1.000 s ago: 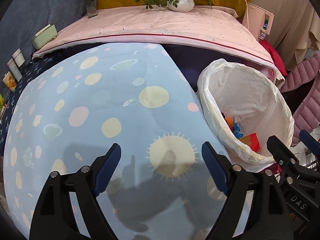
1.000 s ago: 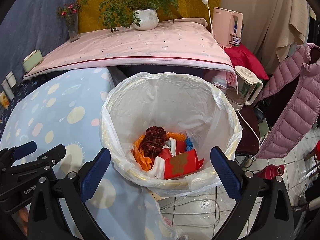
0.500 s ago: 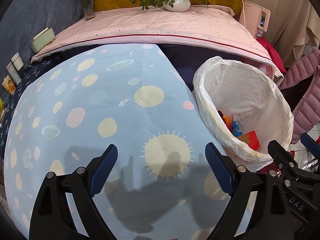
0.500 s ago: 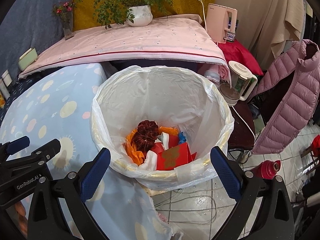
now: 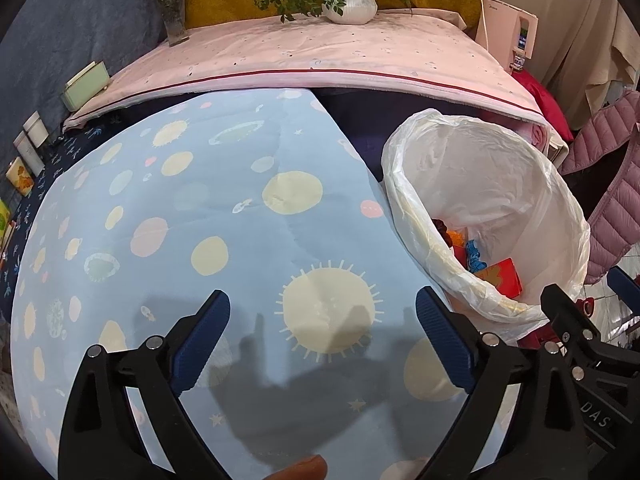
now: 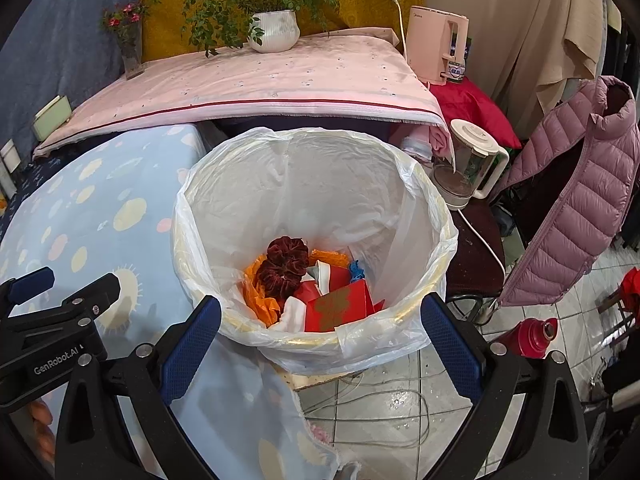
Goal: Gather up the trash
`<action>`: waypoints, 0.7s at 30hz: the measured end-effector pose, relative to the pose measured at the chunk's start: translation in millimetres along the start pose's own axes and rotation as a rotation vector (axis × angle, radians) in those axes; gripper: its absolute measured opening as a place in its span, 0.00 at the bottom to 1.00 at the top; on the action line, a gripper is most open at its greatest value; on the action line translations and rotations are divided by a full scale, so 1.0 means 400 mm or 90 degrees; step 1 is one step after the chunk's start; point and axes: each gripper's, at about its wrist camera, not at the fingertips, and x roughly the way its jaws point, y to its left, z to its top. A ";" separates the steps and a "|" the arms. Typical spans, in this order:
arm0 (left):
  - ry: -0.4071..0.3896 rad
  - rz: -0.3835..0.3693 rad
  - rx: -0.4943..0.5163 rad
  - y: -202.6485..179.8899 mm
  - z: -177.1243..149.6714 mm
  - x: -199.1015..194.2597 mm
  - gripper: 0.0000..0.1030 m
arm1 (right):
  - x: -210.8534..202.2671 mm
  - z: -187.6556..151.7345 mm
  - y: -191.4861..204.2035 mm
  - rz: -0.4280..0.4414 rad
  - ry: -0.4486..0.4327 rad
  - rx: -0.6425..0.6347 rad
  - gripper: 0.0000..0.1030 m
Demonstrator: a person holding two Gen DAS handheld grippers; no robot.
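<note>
A bin lined with a white plastic bag (image 6: 320, 184) stands beside the table's right edge; it also shows in the left wrist view (image 5: 500, 184). Inside lie a dark red scrunchie (image 6: 284, 266), orange wrappers (image 6: 256, 298), a red card box (image 6: 340, 310) and a blue scrap (image 6: 355, 270). My right gripper (image 6: 320, 344) is open and empty, above the bin's near rim. My left gripper (image 5: 322, 340) is open and empty over the light blue spotted tablecloth (image 5: 180, 220).
A pink-covered bench (image 5: 320, 60) behind holds a potted plant (image 5: 348, 4) and flower vase (image 5: 174, 20). A pink kettle (image 6: 438, 48), glass blender jug (image 6: 468, 168), pink puffer jacket (image 6: 576, 192) and red flask (image 6: 532, 336) stand right of the bin. Cables lie on the tiled floor.
Both grippers have drawn back and up slightly; the bin sits a little farther in the right wrist view. Both stay open and empty. The trash in the bin has not moved.
</note>
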 end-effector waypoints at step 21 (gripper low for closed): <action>-0.001 -0.001 0.007 -0.016 -0.006 0.000 0.88 | 0.004 -0.013 0.000 -0.005 0.004 -0.008 0.93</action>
